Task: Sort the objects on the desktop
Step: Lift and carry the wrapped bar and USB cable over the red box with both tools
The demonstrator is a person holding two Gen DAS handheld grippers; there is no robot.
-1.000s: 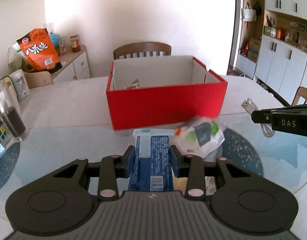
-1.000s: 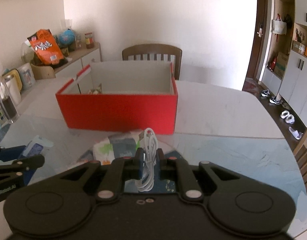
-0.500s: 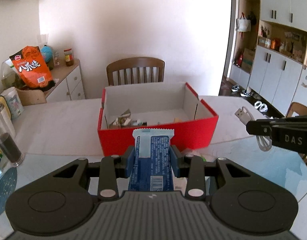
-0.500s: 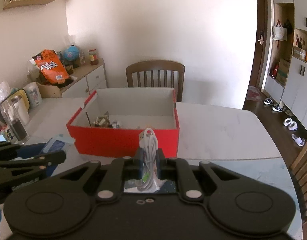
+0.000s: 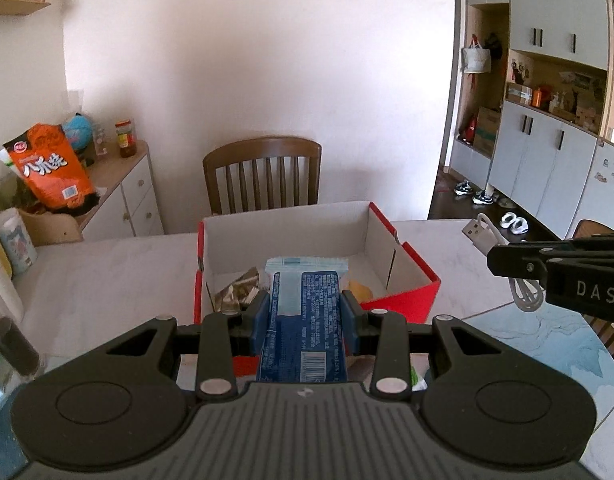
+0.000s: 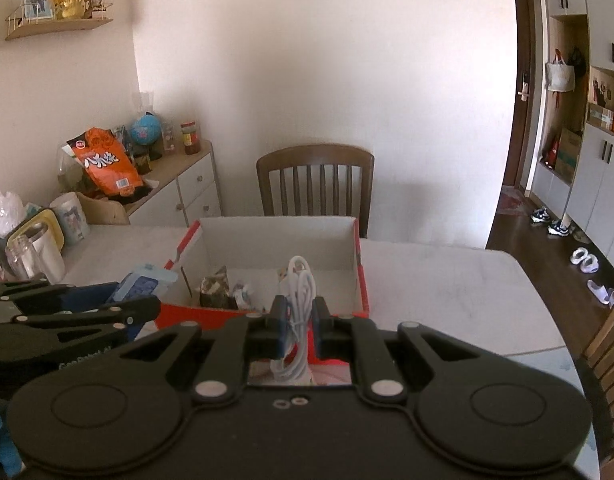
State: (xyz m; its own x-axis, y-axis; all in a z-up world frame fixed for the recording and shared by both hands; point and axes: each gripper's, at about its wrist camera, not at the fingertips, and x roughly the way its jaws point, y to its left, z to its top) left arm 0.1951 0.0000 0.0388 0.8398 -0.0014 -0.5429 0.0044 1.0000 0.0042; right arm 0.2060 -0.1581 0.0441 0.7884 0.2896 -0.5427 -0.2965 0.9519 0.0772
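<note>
Left gripper: its 2 blue pads are pressed against the long sides of a blue snack packet, which is pinched flat with its barcode end toward the camera. The packet's pale sealed end projects forward above the near wall of the red box. In the right wrist view the same packet sits just outside the box's left wall, clear of the table.

Right gripper: its 2 fingers are closed on a coiled white USB cable, which stands upright between them. The loops rise in front of the box's open interior. In the left wrist view the cable is seen from the side, with its USB plug pointing up and left and a loop hanging below the finger.

Red box: it stands on the white desk near the far edge, in front of a wooden chair. Its white interior holds a crumpled brown wrapper at the near-left corner and a yellowish item near the middle; the latter cannot be identified.

Desk surroundings: a light blue mat covers the desk's near-right part. A clear jar and a mug stand along the desk's left edge. An orange snack bag stands on the white cabinet beyond the desk's far-left corner.
</note>
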